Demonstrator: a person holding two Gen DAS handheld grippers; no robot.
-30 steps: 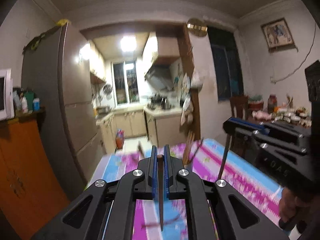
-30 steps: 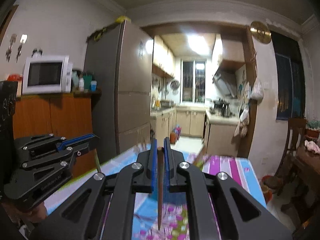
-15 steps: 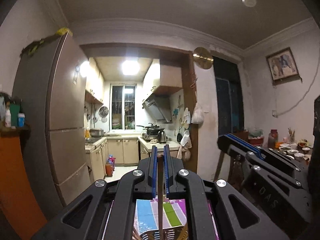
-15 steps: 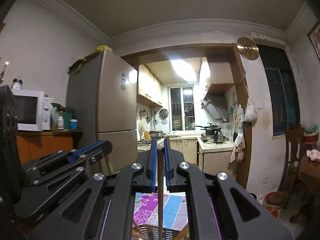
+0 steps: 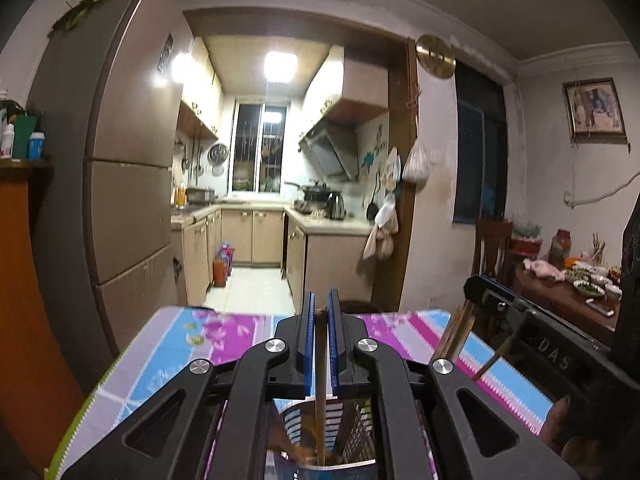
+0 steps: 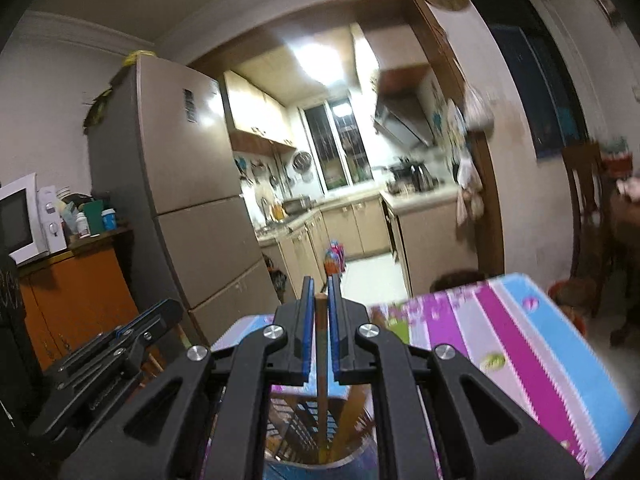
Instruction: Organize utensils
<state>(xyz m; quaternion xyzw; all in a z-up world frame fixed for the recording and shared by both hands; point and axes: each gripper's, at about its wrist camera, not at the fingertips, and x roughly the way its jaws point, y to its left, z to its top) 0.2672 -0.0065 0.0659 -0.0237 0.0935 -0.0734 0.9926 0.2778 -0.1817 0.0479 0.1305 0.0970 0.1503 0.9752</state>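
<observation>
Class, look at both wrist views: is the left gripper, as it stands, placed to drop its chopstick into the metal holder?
Probably yes. The left gripper is shut on a chopstick whose lower end already hangs inside the holder rim, with nothing visible between them.

Two grippers, the left gripper [image 5: 319, 312] and right gripper [image 6: 320, 300], each pinch one chopstick [image 5: 320, 400] above one metal holder [image 5: 352, 424], with perhaps three more chopsticks [image 5: 456, 332] beside.
</observation>
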